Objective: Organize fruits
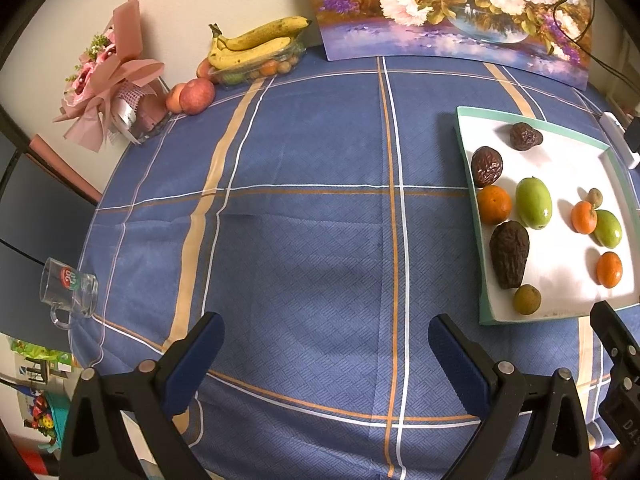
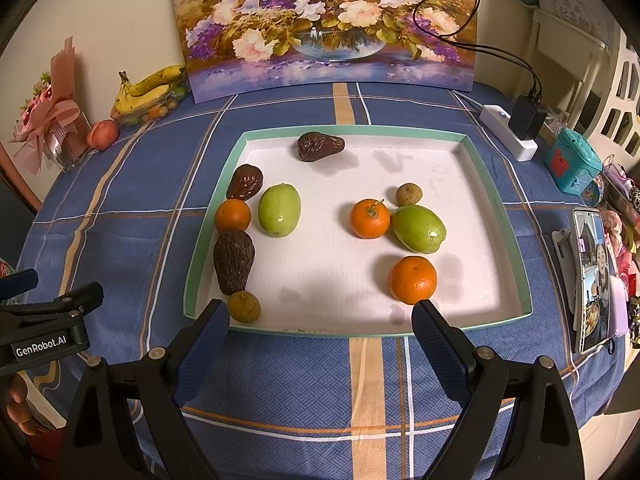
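Right wrist view looks straight into the shallow white tray (image 2: 496, 216) with the mint-green rim, lying on the blue plaid surface (image 2: 304, 376), and shows every fruit in it. Only this view takes in the white power strip (image 2: 508, 132) with its black charger, the teal box (image 2: 572, 166) and the phone (image 2: 592, 280) propped at the right edge. The right gripper (image 2: 320, 320) stands wide, nothing between its fingers, hovering just short of the tray's near rim.

Left wrist view puts the same tray at its right edge and mostly shows bare cloth. Only it catches the glass mug (image 1: 70, 292) lying on its side at the surface's left edge. The left gripper (image 1: 326, 334) is wide too and holds nothing.

Both views show the bananas (image 2: 150, 90) on a clear punnet, an apple (image 2: 102, 134) and a pink bouquet (image 2: 48, 120) at the far left, and the flower painting (image 2: 320, 24) against the wall.

In the tray, three dark wrinkled avocados (image 2: 234, 266) sit along the left side and far rim. Two glossy green fruits (image 2: 279, 210), three oranges (image 2: 412, 280) and two small brownish round fruits (image 2: 244, 306) are scattered, unsorted.
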Demonstrator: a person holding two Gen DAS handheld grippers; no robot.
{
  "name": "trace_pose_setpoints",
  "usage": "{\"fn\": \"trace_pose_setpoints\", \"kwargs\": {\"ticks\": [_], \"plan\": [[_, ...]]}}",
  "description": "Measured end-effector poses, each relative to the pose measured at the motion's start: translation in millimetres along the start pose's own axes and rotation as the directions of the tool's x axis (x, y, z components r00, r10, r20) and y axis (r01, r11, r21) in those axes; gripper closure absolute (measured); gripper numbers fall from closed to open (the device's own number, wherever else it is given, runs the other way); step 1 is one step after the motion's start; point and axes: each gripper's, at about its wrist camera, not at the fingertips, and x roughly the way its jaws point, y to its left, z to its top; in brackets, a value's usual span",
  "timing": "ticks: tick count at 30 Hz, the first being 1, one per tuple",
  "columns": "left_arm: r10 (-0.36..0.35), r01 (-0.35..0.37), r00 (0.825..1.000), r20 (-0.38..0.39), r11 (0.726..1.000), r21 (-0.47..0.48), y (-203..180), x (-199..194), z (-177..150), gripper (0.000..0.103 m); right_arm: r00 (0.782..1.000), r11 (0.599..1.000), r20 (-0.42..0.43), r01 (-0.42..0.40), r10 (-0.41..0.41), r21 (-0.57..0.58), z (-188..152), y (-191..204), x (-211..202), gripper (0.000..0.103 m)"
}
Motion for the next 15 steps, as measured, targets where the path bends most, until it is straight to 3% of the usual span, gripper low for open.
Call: {"fn": "trace_pose_setpoints", "kwargs": {"ticks": [15], "plan": [[0.008, -0.008, 1.0, -0.003, 1.0, -0.005, 3.0, -0.7, -0.2, 0.0, 1.0, 1.0, -0.005, -0.002, 0.002, -0.007, -0.8, -2.6, 2.2, 0.01]]}}
